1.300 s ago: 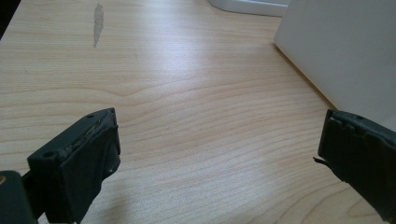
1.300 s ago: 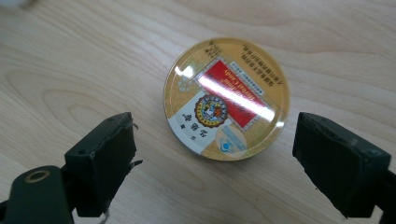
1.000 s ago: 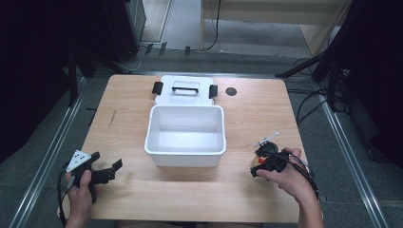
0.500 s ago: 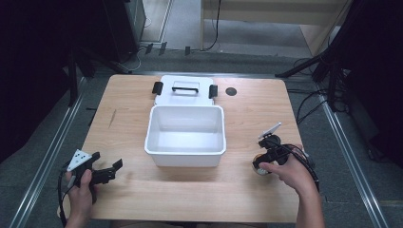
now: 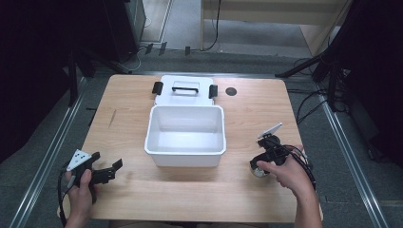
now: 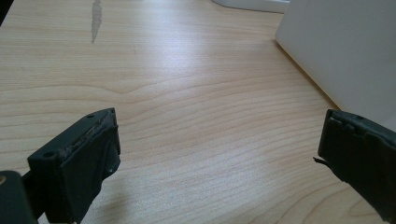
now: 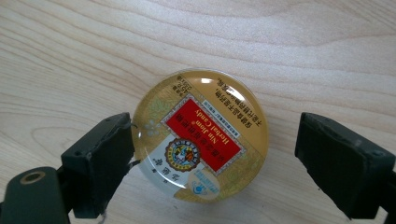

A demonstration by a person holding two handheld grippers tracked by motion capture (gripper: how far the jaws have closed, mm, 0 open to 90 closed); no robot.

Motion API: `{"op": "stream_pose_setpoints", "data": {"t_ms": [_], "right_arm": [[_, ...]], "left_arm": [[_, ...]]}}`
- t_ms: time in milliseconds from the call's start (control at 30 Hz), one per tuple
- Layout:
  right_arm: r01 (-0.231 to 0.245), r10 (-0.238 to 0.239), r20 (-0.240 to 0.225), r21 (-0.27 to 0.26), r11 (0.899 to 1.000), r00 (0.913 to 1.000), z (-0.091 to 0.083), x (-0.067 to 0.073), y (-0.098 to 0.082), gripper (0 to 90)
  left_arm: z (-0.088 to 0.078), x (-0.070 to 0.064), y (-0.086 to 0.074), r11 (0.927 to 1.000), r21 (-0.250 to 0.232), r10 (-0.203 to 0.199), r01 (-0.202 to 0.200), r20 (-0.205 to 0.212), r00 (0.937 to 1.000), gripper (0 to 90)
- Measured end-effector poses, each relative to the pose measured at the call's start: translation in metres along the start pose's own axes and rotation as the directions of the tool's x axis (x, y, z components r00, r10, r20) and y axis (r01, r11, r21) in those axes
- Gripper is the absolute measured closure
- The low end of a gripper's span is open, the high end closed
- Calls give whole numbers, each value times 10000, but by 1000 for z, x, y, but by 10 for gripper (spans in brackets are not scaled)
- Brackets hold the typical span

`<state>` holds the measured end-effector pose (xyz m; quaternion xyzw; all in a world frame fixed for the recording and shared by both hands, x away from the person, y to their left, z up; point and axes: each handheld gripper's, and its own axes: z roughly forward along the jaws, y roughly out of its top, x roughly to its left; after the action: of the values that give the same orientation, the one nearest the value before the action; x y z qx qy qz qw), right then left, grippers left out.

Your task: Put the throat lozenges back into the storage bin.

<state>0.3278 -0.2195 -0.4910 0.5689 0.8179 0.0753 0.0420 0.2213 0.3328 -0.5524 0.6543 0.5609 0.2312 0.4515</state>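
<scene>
A round candy tin [image 7: 201, 135] with a gold rim and a red label lies flat on the wooden table [image 5: 247, 118], near its right front [image 5: 258, 171]. My right gripper [image 7: 215, 144] points down over it with one jaw on each side. Its jaws have just been opening: the left pad [image 7: 109, 154] is at the tin's edge and the right pad [image 7: 336, 158] stands clear of it. In the high view a hand holds this gripper [image 5: 260, 164] right of the bin. My left gripper [image 5: 114, 169] rests low at the table's left front, open [image 6: 219, 140] and with nothing between its jaws.
An open, empty white plastic bin [image 5: 185, 154] stands mid-table, and its side wall [image 6: 345, 51] is close to my left gripper. Its lid [image 5: 184, 90] with black clasps lies behind it. A small dark round spot [image 5: 231, 91] is to the right of the lid.
The right gripper has tipped more upright over the tin, shifted slightly, and its jaws have widened. The left hand and gripper have stayed where they were.
</scene>
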Motion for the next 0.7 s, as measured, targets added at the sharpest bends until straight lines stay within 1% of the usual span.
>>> {"op": "stream_pose_setpoints", "data": {"t_ms": [67, 167, 200, 233, 300, 333, 367, 400, 500, 567, 700], "right_arm": [[44, -44, -5, 48, 10000, 10000, 0, 2, -1, 115], [329, -329, -1, 401, 9987, 9995, 9, 8, -2, 84], [329, -329, -1, 401, 9987, 9995, 9, 8, -2, 84], [434, -439, 64, 584, 9973, 9990, 16, 10, -1, 104], [524, -540, 229, 646, 9965, 9983, 19, 11, -2, 169], [641, -661, 254, 747, 9951, 9975, 21, 11, -3, 192], [804, -834, 332, 823, 9934, 9960, 23, 11, -3, 192], [894, -918, 239, 867, 9922, 9955, 23, 11, -4, 200], [1130, -1141, 88, 826, 9902, 9934, 22, 13, -5, 202], [1119, -1127, 54, 786, 9906, 9936, 21, 13, -5, 202], [1268, -1257, -252, 451, 9909, 9917, 6, 15, -3, 203]], "left_arm": [[0, 0, 0, 10000, 9, -8, 8, 11, 10000, 0], [0, 0, 0, 10000, 19, -17, 17, 16, 10000, 0], [0, 0, 0, 10000, 19, -17, 17, 16, 10000, 0], [0, 0, 0, 10000, 16, -21, 21, 15, 10000, 0], [0, 0, 0, 10000, 17, -30, 30, 16, 10000, 0], [0, 0, 0, 10000, 18, -26, 26, 18, 10000, 0], [0, 0, 0, 10000, 20, -21, 21, 20, 10000, 0], [0, 0, 0, 10000, 19, -22, 22, 18, 10000, 0], [0, 0, 0, 10000, 17, -19, 19, 15, 10000, 0], [0, 0, 0, 10000, 17, -27, 27, 12, 10000, 0], [0, 0, 0, 10000, -11, -20, 20, 0, 10000, 0]]}}
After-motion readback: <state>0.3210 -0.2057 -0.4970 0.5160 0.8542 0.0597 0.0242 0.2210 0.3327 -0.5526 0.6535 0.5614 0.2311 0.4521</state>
